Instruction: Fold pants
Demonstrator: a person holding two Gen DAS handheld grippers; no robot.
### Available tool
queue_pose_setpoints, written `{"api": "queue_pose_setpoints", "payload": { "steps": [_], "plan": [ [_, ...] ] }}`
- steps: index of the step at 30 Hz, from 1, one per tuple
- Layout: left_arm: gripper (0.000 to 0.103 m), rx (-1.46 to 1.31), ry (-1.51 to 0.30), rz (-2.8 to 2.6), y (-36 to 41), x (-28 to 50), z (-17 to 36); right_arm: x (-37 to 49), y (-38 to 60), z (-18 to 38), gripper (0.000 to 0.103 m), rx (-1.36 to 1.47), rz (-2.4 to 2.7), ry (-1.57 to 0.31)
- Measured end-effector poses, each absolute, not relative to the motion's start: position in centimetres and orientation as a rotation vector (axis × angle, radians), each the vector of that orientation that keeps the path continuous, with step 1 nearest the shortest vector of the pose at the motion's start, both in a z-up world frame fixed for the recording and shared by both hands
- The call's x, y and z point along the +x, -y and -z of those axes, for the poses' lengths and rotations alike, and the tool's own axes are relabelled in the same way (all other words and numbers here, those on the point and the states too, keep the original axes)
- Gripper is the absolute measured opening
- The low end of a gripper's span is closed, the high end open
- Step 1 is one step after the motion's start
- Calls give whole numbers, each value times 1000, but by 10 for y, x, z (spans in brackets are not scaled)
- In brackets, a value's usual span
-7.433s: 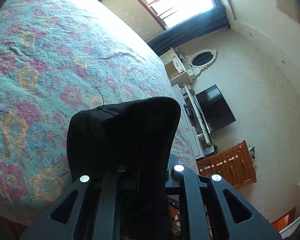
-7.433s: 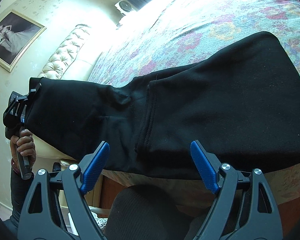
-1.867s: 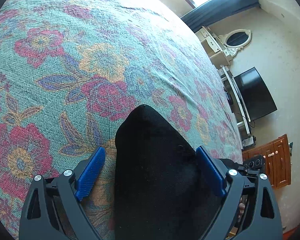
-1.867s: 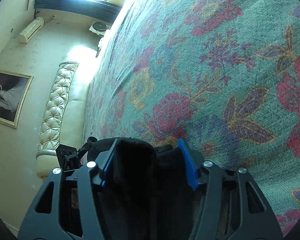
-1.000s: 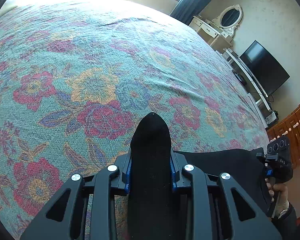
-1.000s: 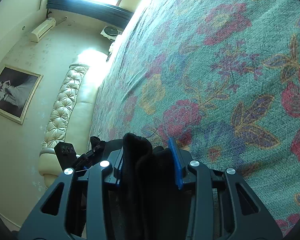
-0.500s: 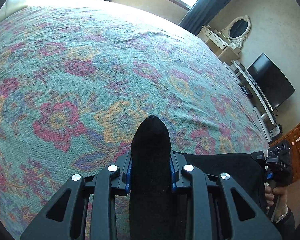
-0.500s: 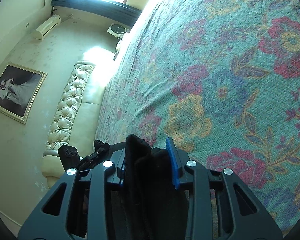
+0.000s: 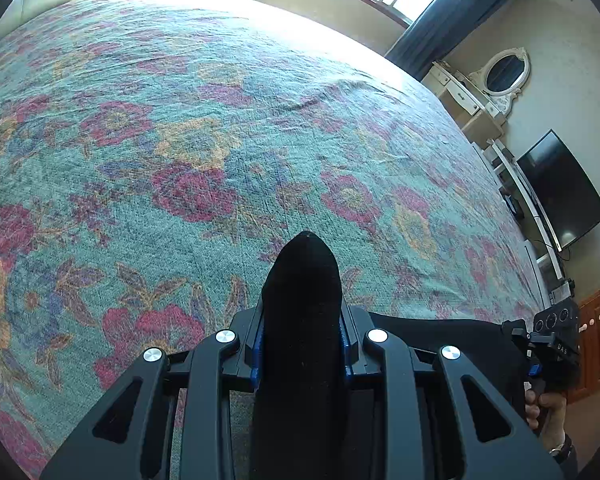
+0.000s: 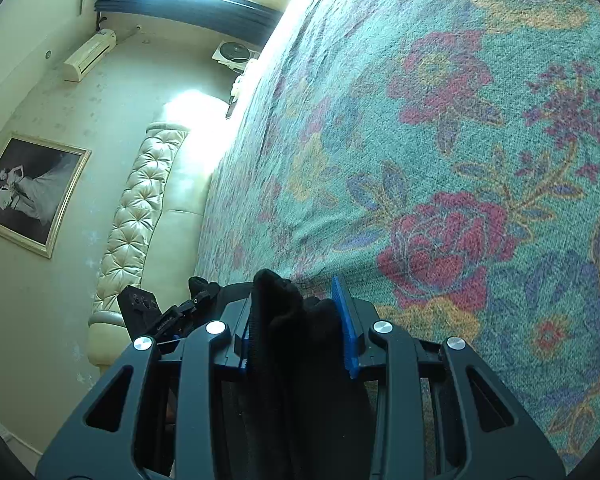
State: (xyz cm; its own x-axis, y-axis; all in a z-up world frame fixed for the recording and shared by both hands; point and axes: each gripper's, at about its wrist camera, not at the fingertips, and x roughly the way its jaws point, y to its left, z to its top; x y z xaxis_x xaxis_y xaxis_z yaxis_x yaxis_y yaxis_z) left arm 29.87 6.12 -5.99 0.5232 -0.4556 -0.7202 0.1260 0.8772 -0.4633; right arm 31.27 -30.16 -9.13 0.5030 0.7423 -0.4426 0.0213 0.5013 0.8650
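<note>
left gripper (image 9: 302, 344) clamped on pants (image 9: 300, 280) | right gripper (image 10: 298, 328) clamped too | cloth stretched between them over bed (image 9: 180, 120), likely for folding

A floral bedspread (image 9: 204, 128) fills both views, with a television (image 9: 560, 188), oval mirror (image 9: 505, 74), tufted headboard (image 10: 136, 216) and framed picture (image 10: 28, 192) around.

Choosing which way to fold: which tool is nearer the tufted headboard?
Left. The left tool sits on the headboard side of the right tool, which holds the pants farther from it.
</note>
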Motion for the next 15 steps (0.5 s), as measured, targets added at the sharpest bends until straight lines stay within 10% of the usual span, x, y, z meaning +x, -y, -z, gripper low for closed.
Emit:
{"api": "queue_pose_setpoints", "payload": {
  "steps": [15],
  "plan": [
    [29,-432,-1011,328,-70,339,81,355,297,108,32,981,-522,-962]
  ]
}}
